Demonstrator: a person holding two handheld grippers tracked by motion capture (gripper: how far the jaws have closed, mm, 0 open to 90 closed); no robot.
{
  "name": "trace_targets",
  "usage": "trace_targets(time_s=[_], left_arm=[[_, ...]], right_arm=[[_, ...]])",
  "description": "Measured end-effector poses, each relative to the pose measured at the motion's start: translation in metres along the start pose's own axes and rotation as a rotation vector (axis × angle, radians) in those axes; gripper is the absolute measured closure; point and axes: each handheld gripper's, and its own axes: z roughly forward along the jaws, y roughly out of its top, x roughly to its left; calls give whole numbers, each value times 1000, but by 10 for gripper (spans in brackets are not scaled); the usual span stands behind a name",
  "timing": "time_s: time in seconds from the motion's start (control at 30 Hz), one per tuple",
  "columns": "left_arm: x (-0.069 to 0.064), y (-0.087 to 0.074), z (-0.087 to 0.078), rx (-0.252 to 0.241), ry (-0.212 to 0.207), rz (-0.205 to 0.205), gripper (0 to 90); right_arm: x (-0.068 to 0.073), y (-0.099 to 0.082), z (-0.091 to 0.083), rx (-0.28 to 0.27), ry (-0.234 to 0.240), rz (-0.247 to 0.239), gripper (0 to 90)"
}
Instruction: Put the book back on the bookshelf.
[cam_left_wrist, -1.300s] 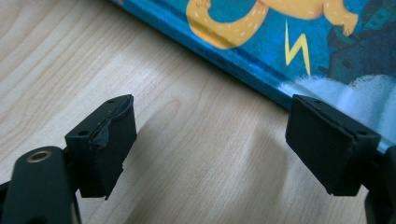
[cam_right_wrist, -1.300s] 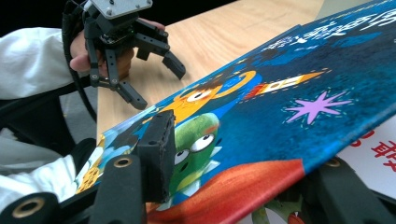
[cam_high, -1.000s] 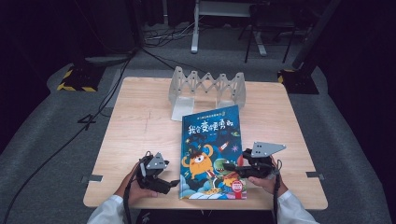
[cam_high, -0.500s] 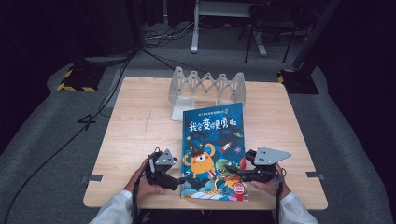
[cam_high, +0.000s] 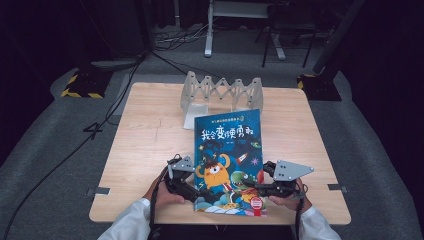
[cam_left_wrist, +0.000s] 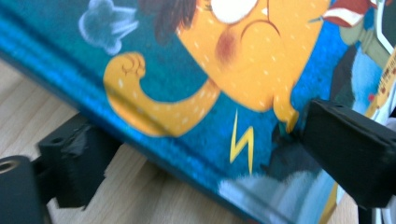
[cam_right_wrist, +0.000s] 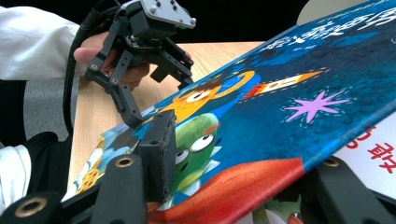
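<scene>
A children's book (cam_high: 227, 150) with a blue cartoon cover lies near the table's front edge. My left gripper (cam_high: 192, 192) is at its lower left edge, open. In the left gripper view one jaw rests on the wood beside the book (cam_left_wrist: 187, 84) and the other lies over the cover. My right gripper (cam_high: 252, 187) is at the lower right edge, also open. In the right gripper view the cover (cam_right_wrist: 289, 93) is raised, one jaw above it and one beneath, and a white page (cam_right_wrist: 369, 144) shows underneath. The left gripper (cam_right_wrist: 159, 100) appears beyond, held by a hand.
A grey zigzag folding rack (cam_high: 222, 92) stands at the back of the wooden table (cam_high: 145, 150), just behind the book. White sleeves come in from the bottom edge. Cables and stand legs lie on the dark floor beyond the table.
Both grippers have moved inward from the sides to the book's lower edges. The left one now straddles the left edge, and the right one has come under the cover.
</scene>
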Motion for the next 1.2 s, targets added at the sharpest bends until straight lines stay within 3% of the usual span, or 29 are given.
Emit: trace_targets(time_s=[0.17,0.27,0.33,0.5,0.6,0.73,0.9,1.1,1.17,1.2], left_arm=[[1,0,0,-33,-3,2,54],[7,-3,-5,-82,-23,-22,179],[8,-3,-10,-99,-10,-13,208],[4,2,-27,-172,42,32,394],[-4,5,-33,-178,75,74,409],[-11,6,-39,-196,79,120,503],[-18,10,-41,-211,81,151,530],[-27,14,-40,-214,91,194,566],[-30,16,-41,-242,102,198,601],[-31,17,-43,-259,87,200,608]], right_arm=[[0,1,-2,-4,-4,-13,512],[-3,-1,-3,-2,12,0,525],[-4,-2,-3,-1,14,2,528],[-8,-5,-6,10,1,6,561],[-10,-7,-8,7,12,16,586],[-16,-12,-12,11,14,57,585],[-16,-17,-17,12,7,72,585],[-14,-20,-25,23,-7,70,585],[-14,-22,-27,31,-16,70,575],[-13,-23,-28,41,-26,59,573]])
